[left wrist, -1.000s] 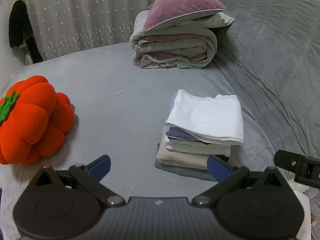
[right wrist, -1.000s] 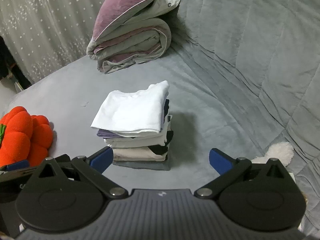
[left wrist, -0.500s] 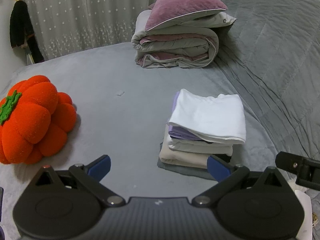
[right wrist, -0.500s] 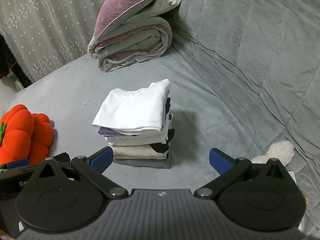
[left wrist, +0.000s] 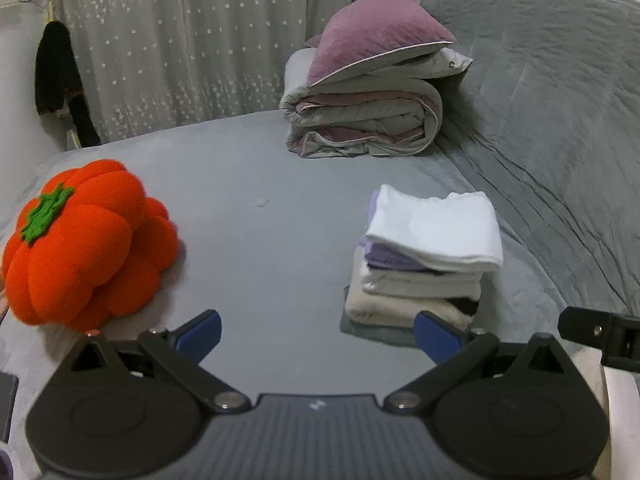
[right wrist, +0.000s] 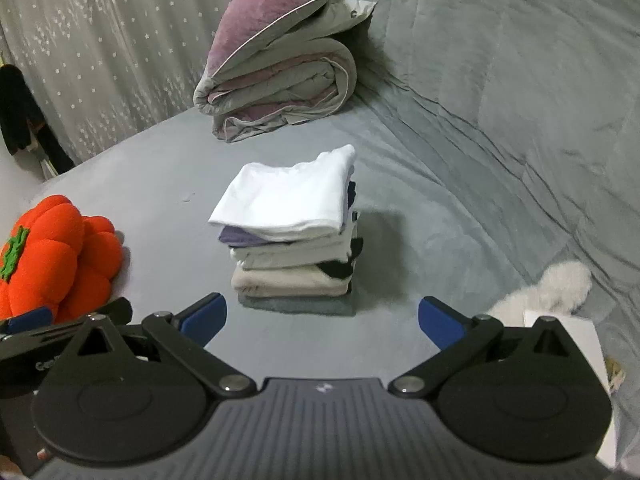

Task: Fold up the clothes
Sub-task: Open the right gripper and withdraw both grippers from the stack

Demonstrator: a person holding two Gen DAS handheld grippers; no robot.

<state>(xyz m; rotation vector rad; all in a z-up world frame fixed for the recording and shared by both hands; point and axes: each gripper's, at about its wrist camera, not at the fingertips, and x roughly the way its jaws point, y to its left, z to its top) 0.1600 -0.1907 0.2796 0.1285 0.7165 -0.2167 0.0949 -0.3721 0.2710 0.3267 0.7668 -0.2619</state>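
A neat stack of folded clothes (left wrist: 428,264) (right wrist: 292,236) rests on the grey bed, with a white garment (left wrist: 440,228) (right wrist: 288,196) on top and purple, cream, black and grey pieces below. My left gripper (left wrist: 318,334) hovers open, near and left of the stack, nothing between its blue-tipped fingers. Directly in front of the stack, my right gripper (right wrist: 322,318) is open and empty too. In the left wrist view, part of the right gripper shows at the right edge.
An orange pumpkin cushion (left wrist: 84,240) (right wrist: 52,256) lies at the left. A rolled duvet with a mauve pillow (left wrist: 368,96) (right wrist: 276,68) sits at the back. A grey quilt (right wrist: 500,100) rises on the right. White fluffy item (right wrist: 556,288) and white box (right wrist: 576,344) lie near right.
Both grippers have drawn back and risen slightly, so the stack appears a little farther off. The clothes have not moved.
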